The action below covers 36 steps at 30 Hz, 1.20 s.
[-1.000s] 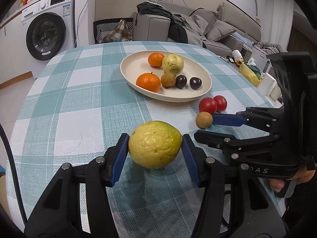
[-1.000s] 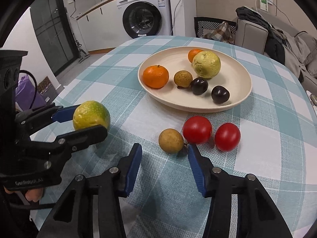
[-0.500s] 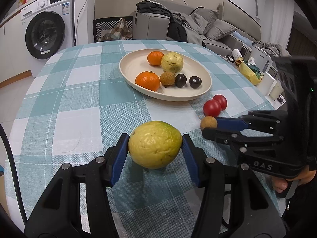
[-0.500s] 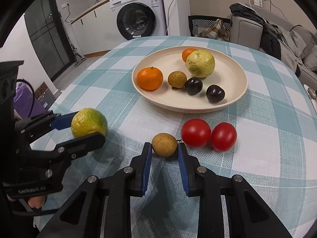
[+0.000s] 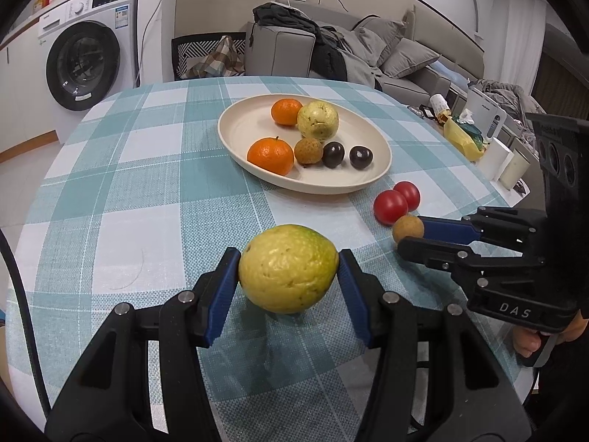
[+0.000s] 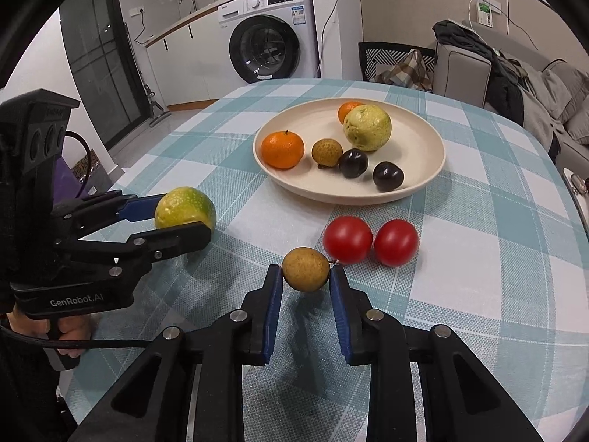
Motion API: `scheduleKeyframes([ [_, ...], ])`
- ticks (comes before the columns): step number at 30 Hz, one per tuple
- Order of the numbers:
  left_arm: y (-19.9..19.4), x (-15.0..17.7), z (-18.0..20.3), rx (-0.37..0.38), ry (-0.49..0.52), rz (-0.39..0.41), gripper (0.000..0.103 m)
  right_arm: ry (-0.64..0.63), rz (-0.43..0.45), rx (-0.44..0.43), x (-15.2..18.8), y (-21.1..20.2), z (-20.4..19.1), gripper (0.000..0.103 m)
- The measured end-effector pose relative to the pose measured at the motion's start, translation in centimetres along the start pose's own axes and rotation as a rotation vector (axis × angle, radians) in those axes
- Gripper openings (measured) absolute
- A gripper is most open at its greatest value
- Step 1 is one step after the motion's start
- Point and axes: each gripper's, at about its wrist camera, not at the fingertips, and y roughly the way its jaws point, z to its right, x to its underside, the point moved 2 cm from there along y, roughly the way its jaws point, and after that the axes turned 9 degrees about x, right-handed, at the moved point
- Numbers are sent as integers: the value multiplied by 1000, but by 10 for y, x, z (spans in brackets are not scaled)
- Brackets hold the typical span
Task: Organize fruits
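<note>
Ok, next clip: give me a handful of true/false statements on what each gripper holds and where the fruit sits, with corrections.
1. The left gripper is shut on the large yellow-green fruit. True.
2. The right gripper has its jaws wide open with nothing between them. False: they are closed on the small brown fruit.
3. Two red tomatoes lie on the tablecloth, outside the plate. True.
4. The plate holds three oranges. False: two oranges are on it.
5. Two dark round fruits sit in the plate. True.
</note>
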Motion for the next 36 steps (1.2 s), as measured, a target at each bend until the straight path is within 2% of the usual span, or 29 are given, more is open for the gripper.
scheduleKeyframes([
  [21,19,-39,11,14,43,60,51,88,152,12,-18,-18,30,27],
  [36,32,-58,12,17,48,80,51,116,166,26,-30,-6,42,27],
])
